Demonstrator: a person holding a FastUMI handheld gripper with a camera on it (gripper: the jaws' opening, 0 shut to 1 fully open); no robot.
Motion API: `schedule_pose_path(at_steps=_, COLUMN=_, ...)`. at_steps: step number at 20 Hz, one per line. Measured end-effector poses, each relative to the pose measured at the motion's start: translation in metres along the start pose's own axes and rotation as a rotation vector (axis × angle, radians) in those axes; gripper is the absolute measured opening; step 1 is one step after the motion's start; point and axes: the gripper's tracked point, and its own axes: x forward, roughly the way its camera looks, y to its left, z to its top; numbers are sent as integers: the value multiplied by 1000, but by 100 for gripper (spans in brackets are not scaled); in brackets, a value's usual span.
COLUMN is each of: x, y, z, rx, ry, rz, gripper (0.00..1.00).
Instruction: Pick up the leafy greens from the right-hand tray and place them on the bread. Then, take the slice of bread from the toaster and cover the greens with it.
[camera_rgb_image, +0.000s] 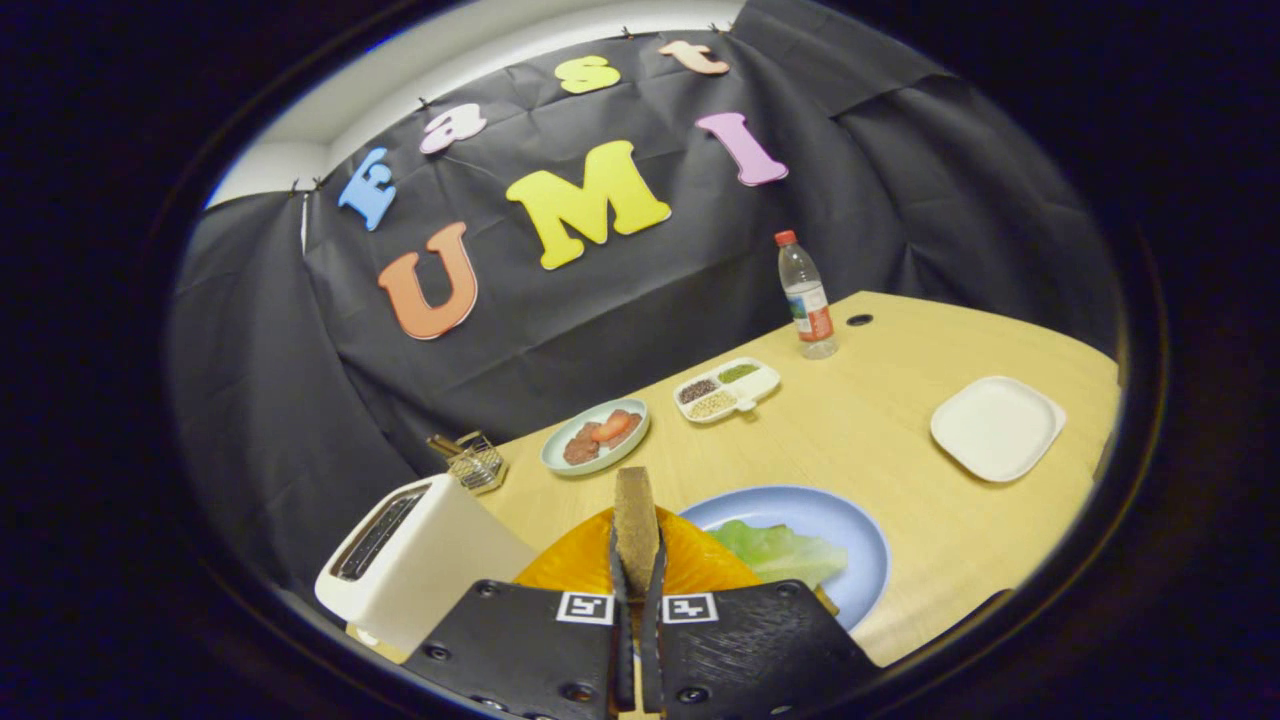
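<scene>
Between the fingers (625, 560) of the gripper (637, 570) a slice of bread (635, 520) stands on edge, brown crust toward the camera; both fingers press its two faces, so the claw is clamped on it. The slice is held up above the table (880, 440), clear of the toaster (420, 560).

The toaster, white with a dark slot on top, sits just left of the fingers, at the near edge of the table. Directly beyond the fingertips an orange plate (690, 560) shows on either side of the held slice. Overlapping it to the right is a blue plate (840, 520), and on the blue plate lie the leafy greens (775, 550), pale green, spread flat, just right of the fingers. A sliver of brown shows under the greens at the gripper's right shoulder; cannot tell for certain that it is the lower bread.

Further out: a small wire basket (475, 460) beyond the toaster; a pale green dish (595, 435) with reddish-brown pieces; a white divided tray (727, 390) with grains in its compartments; a clear bottle (806, 298), red cap, upright near the cloth wall. A white square tray (997, 427) sits well apart to the right, nothing on it.
</scene>
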Motion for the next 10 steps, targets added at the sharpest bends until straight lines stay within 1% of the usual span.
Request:
schedule_pose_path(at_steps=6, x=6, y=-34, z=-8, rx=5, ry=17, rz=-22, gripper=3)
schedule_pose_path(at_steps=7, x=6, y=-39, z=-7, rx=2, ry=23, rz=-24, gripper=5)
schedule_pose_path(at_steps=8, x=6, y=-43, z=-10, rx=0, ry=29, rz=-24, gripper=5)
schedule_pose_path(at_steps=9, x=7, y=-48, z=-11, rx=-1, ry=34, rz=-26, gripper=9)
schedule_pose_path(at_steps=10, x=9, y=-53, z=-11, rx=-3, ry=39, rz=-29, gripper=9)
